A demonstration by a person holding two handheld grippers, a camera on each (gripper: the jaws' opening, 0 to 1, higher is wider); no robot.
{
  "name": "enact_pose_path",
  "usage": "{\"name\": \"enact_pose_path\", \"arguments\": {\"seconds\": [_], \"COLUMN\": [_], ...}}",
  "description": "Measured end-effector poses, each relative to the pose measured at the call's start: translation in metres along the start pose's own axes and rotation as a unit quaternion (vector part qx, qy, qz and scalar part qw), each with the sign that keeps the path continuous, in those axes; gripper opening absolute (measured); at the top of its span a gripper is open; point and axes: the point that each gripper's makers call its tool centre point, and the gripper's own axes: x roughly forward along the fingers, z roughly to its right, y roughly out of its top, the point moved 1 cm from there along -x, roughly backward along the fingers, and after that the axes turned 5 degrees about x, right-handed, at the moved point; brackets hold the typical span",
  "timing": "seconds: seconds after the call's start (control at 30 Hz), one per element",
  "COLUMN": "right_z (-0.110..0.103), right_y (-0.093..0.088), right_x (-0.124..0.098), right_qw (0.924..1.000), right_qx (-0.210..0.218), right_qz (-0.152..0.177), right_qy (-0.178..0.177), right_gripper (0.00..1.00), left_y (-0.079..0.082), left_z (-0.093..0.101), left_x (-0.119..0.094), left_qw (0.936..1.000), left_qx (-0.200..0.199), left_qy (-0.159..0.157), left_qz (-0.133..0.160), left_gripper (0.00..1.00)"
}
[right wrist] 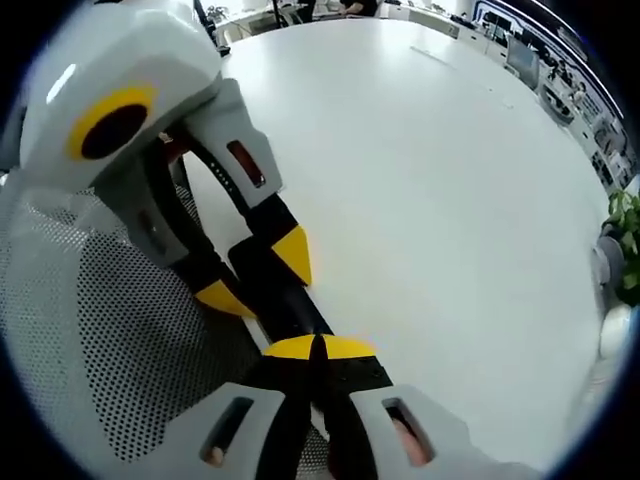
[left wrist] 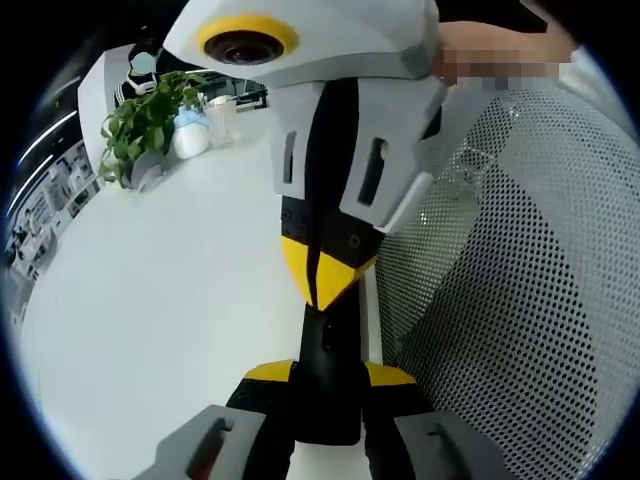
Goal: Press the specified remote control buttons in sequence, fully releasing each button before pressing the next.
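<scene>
A slim black remote control lies lengthwise between the yellow tips of my left gripper, which is shut on it and holds it over the white table. From above, my right gripper comes down with its yellow tips shut together, their point resting on the remote's top face. In the right gripper view the shut right gripper touches the near end of the remote, and the left gripper clamps its far part. The buttons are hidden under the tips.
A grey mesh chair back stands close beside the grippers, also the chair back. A potted plant, a white bottle and a clear cup stand at the table's far edge. The table spreads wide.
</scene>
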Motion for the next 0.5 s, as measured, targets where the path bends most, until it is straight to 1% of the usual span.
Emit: {"name": "enact_pose_path", "arguments": {"seconds": [0.07,0.23,0.37,0.43,0.5], "right_z": [-0.002,-0.003,-0.007,-0.011,-0.012], "right_y": [-0.001,-0.001,-0.002,-0.002,-0.002], "right_x": [0.0,-0.001,-0.002,-0.001,-0.001], "right_qw": [1.0,0.9999,0.9996,0.9995,0.9996], "right_qx": [0.0,0.004,0.014,0.007,-0.003], "right_qz": [-0.002,-0.003,-0.006,-0.008,-0.01], "right_qy": [0.007,0.011,0.025,0.03,0.026], "right_gripper": [0.0,0.0,0.0,0.0,0.0], "left_y": [0.0,0.0,0.0,0.0,0.0], "left_z": [0.0,0.0,0.0,-0.001,0.0], "left_x": [0.0,0.0,0.0,0.0,0.0], "left_qw": [1.0,1.0,1.0,1.0,1.0], "left_qx": [0.0,-0.001,-0.001,-0.001,-0.001], "left_qy": [0.0,0.0,0.0,0.001,0.0], "left_qz": [0.001,0.001,0.002,0.003,0.003], "left_gripper": [0.25,0.25,0.25,0.24,0.24]}}
